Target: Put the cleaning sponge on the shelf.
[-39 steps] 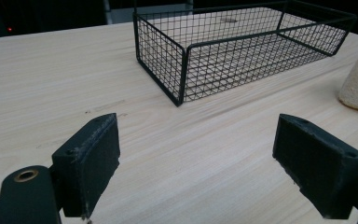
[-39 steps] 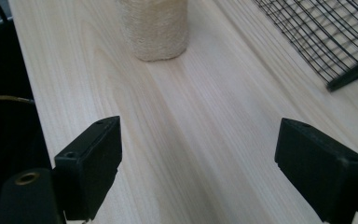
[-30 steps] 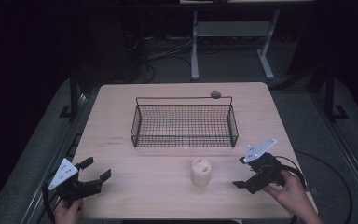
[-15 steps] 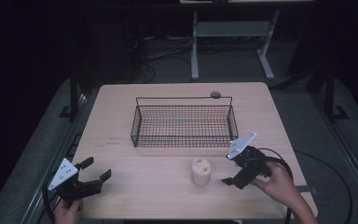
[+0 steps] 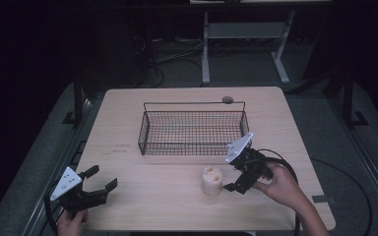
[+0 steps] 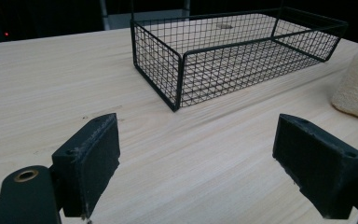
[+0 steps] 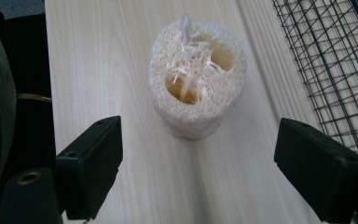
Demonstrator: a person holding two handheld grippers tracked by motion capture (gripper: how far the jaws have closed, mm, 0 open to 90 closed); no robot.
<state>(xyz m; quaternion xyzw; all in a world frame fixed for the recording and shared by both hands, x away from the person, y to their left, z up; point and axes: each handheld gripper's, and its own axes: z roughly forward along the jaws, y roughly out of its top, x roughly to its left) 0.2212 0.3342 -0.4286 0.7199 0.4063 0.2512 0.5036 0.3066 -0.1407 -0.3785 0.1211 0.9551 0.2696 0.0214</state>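
Observation:
A pale, porous loofah piece (image 5: pixel 211 180) stands upright on the wooden table (image 5: pixel 285 123), in front of a black wire basket (image 5: pixel 192 129). My right gripper (image 5: pixel 230 177) is open just to the right of the loofah, jaws pointing at it. In the right gripper view the loofah (image 7: pixel 196 81) stands a little ahead of the wide-apart jaws, untouched, and the basket (image 7: pixel 335 60) is at the right. My left gripper (image 5: pixel 102 178) is open near the table's front left corner with nothing between its jaws. In the left gripper view the basket (image 6: pixel 223 51) lies ahead and the loofah (image 6: pixel 356 88) at the far right.
A small dark round object (image 5: pixel 227 100) lies at the table's back edge behind the basket, which looks empty. A cable (image 5: pixel 280 164) loops from the right gripper across the table's right side. A metal stand (image 5: pixel 241 44) is on the floor beyond the table.
My right gripper has moved left and forward from the table's right side until its open jaws are close to the loofah. The left gripper has stayed in place.

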